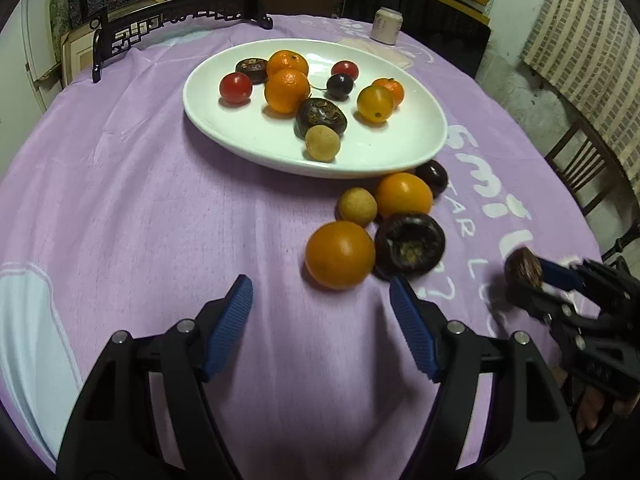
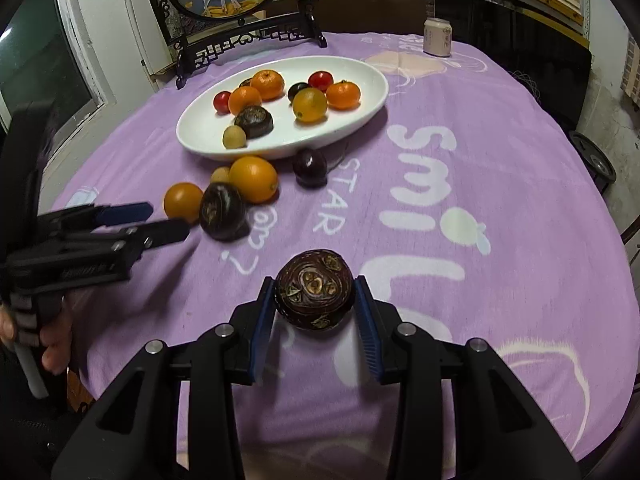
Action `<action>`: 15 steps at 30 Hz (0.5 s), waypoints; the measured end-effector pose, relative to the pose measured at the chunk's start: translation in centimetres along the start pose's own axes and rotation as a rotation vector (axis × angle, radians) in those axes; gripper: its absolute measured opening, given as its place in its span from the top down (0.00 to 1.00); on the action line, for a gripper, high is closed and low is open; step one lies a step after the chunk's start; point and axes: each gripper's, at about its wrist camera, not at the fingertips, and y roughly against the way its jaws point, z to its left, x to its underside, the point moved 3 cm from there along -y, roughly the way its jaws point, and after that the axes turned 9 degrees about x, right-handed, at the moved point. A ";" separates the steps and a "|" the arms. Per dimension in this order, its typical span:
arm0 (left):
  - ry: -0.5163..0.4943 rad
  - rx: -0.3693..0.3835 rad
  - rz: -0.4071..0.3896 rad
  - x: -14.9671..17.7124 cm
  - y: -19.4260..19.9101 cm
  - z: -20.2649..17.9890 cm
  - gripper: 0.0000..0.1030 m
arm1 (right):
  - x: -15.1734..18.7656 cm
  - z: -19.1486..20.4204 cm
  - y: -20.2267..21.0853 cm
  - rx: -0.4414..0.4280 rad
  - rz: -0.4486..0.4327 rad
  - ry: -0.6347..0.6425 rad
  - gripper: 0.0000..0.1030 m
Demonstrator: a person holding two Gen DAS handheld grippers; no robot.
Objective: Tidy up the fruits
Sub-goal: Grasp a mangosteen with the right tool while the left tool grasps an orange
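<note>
I'm counting sixteen fruits in all right now: six orange ones [image 1: 287,90], four dark brown wrinkled ones [image 1: 321,117], two small red ones [image 1: 235,87], two pale tan ones [image 1: 322,143] and two glossy dark purple ones [image 1: 340,86]. Ten of them sit on the one white plate [image 1: 224,120], and six are off it. Beyond that I've got one purple cloth [image 1: 160,200] and one pale can [image 1: 386,26].

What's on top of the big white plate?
On the plate: oranges, red tomatoes, dark fruits, and a small tan one. Anything hidden behind them can't be seen.
</note>
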 end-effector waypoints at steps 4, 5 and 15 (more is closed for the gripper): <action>-0.001 -0.034 0.009 -0.6 -0.8 -0.1 0.38 | 0.4 -0.3 -0.2 -0.012 0.013 -0.007 0.62; -0.003 -0.041 0.008 -0.7 -0.9 -0.1 0.39 | 0.4 -0.2 -0.2 -0.014 0.013 -0.006 0.62; -0.085 -0.116 -0.023 -1.2 -1.6 -1.1 0.66 | 0.6 0.9 -0.7 -0.022 0.033 0.019 0.62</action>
